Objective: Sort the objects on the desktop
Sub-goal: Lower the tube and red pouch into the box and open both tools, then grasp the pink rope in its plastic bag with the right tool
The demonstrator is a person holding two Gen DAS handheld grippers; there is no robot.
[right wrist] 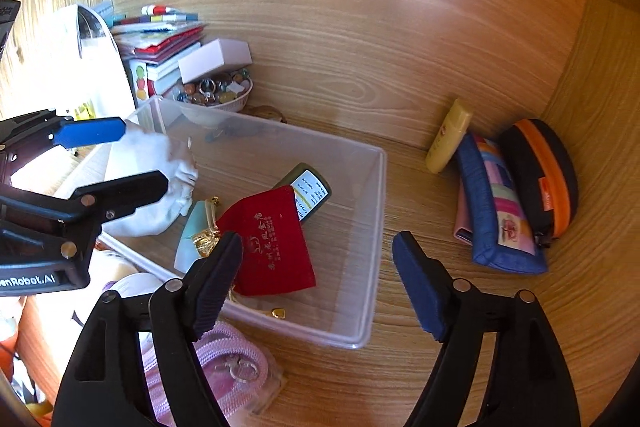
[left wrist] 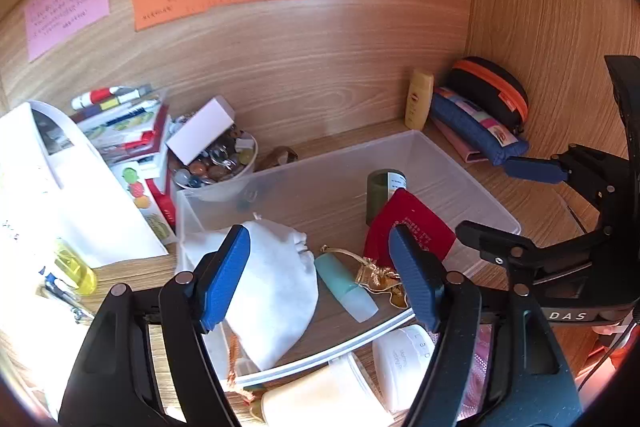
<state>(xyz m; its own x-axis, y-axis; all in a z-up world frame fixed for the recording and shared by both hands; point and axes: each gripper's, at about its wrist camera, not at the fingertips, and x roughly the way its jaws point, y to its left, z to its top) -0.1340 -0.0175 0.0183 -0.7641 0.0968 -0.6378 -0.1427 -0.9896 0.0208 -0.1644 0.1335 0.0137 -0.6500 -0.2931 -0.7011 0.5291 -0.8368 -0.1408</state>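
Hovering above the clear plastic bin (right wrist: 376,219), both hand-held tools stood with their jaws wide apart and nothing between the pads: the left gripper (left wrist: 320,279) hung over the white drawstring pouch (left wrist: 276,291), and the right gripper (right wrist: 316,279) hung over the bin's near right corner, one finger above the red velvet pouch (right wrist: 272,243) and the other above bare desk. The task's things already lay in the bin: the white pouch draped against the left wall, a pale teal tube (left wrist: 346,287) beside it, a gold organza bag (left wrist: 376,277) touching the tube, the red pouch partly covering a dark green bottle (right wrist: 308,191) that lay on its side. Outside the bin waited a pink zipped pouch (right wrist: 224,367) at its near edge, and well apart against the right wall a yellow tube (right wrist: 448,135), a blue patchwork case (right wrist: 500,211) and a black case with an orange zip (right wrist: 548,179). The risks looked plain enough. The white pouch seemed to ride up over the bin's left rim, so a passing finger could have dragged it out. The two tools sat close together, and a careless reach across could have knocked one against the other. The yellow tube leaned against the back panel, and pulling the blue case away might have toppled it. The light bin might also have slid if nudged.
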